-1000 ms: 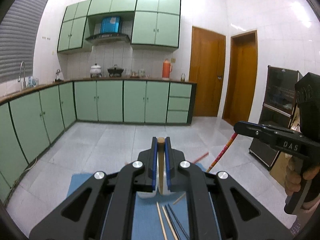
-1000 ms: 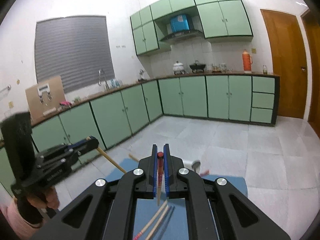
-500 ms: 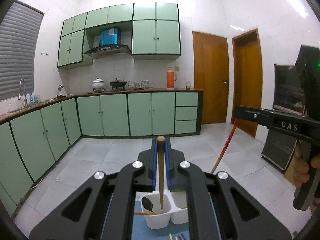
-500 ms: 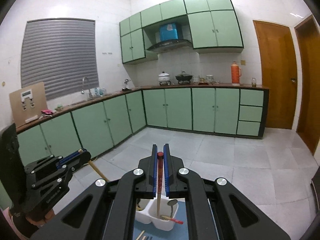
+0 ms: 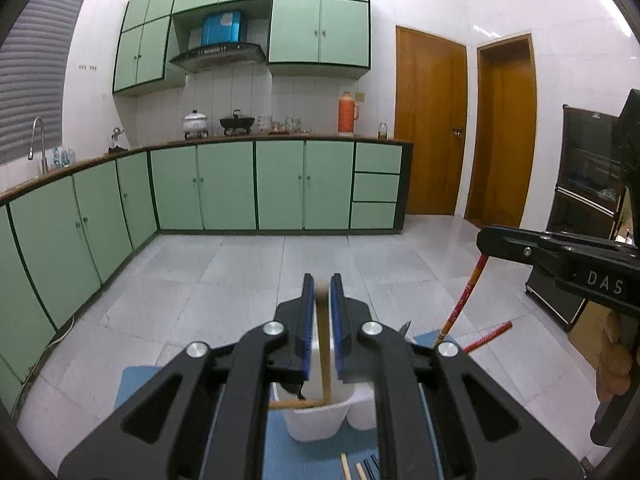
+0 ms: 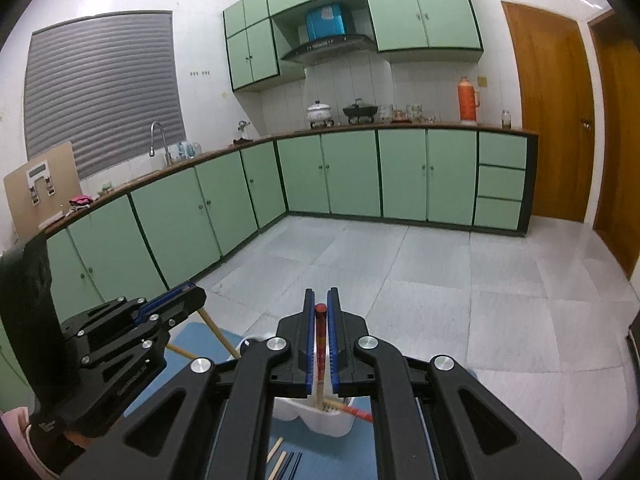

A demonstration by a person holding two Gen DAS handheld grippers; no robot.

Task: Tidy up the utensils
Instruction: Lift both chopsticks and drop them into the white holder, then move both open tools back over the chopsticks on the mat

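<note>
Left wrist view: two grippers, each with a chopstick, over a white holder (image 5: 316, 420).
Left gripper (image 5: 320, 292) opening, wooden chopstick (image 5: 323, 356) between its jaws, tip inside the holder; right gripper (image 6: 321, 308) pinches a red chopstick (image 6: 320, 344) above the same holder on the blue mat (image 5: 132, 380).

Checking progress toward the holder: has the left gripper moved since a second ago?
Yes. The left gripper came forward and down over the white holder, previously hidden behind its fingers.

White tiled walls (image 5: 500, 0) enclose a kitchen. Green cabinets (image 5: 280, 184) run from 9 to 12 o'clock under a brown counter (image 6: 360, 130); wall cabinets (image 5: 320, 28) hang above. Two wooden doors (image 5: 430, 120) stand at 2 o'clock. Shuttered window (image 6: 100, 88) at 10. Grey tiled floor (image 6: 480, 288).
</note>
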